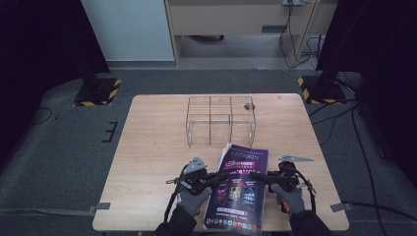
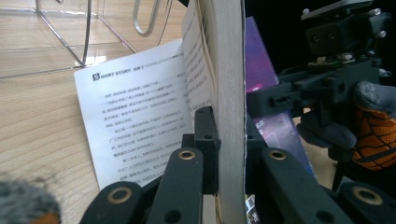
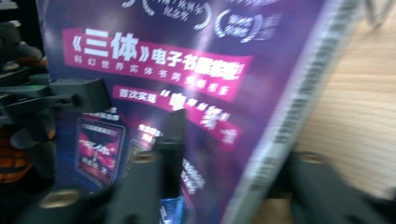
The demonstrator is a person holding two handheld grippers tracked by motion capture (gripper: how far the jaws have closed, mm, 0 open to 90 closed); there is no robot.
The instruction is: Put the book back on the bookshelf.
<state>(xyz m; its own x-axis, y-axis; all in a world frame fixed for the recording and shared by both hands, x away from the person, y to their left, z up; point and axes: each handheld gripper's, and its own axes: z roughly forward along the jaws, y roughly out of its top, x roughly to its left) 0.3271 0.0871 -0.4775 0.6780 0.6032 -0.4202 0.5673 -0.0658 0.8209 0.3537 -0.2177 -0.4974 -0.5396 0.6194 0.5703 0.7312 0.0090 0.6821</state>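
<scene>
I hold the book (image 1: 238,189) upright before the rack (image 1: 221,119); left gripper (image 1: 209,181) and right gripper (image 1: 265,178) clamp opposite edges, spine running toward the rack.

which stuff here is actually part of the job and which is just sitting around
In the job:
- magazine, clamped from both sides
- left gripper
- right gripper
- clear divided rack, probably its destination

Lying about:
- tape strips on the table's corners
- cables on the floor
</scene>
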